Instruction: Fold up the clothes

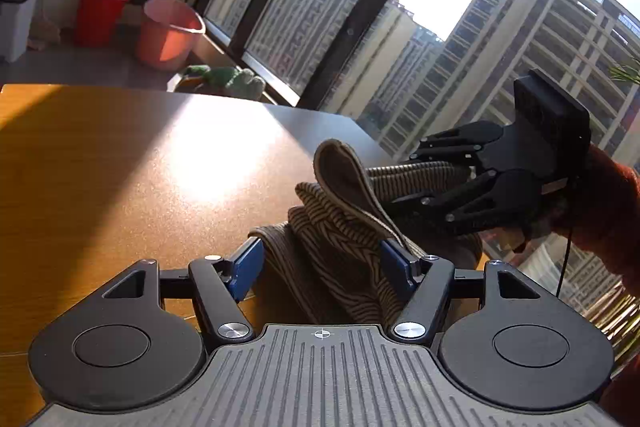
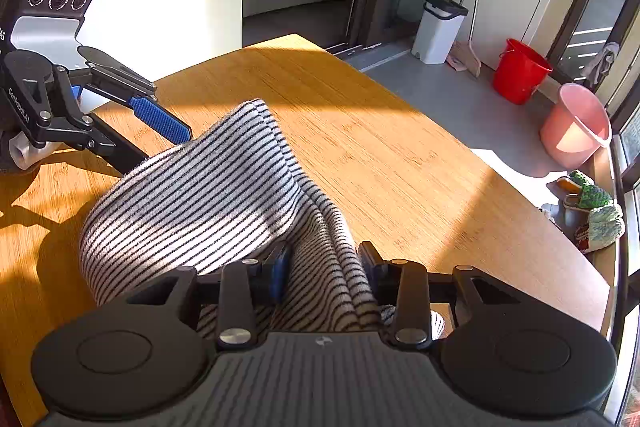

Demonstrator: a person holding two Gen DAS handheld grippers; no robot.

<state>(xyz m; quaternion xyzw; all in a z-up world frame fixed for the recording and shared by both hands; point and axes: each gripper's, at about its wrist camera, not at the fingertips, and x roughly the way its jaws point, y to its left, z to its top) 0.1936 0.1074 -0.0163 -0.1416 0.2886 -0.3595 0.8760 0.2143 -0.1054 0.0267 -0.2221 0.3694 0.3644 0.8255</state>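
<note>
A grey garment with thin black stripes (image 2: 192,195) is bunched and lifted in an arch over the wooden table (image 2: 380,147). My right gripper (image 2: 324,267) is shut on a gathered fold of it, the blue pads pressing from both sides. From the left wrist view the right gripper (image 1: 404,179) comes in from the right, its fingers on the striped garment (image 1: 332,227). My left gripper (image 1: 322,259) stands open with the bunched cloth lying between its pads. In the right wrist view the left gripper (image 2: 160,147) has its lower finger hidden under the cloth, its upper blue pad above it.
The table edge (image 1: 280,107) runs close to a large window. On the floor stand a red bucket (image 2: 520,71), a pink bucket (image 2: 574,127), a white bin (image 2: 440,27) and green slippers (image 2: 596,211). A hand in a red sleeve (image 1: 616,207) holds the right gripper.
</note>
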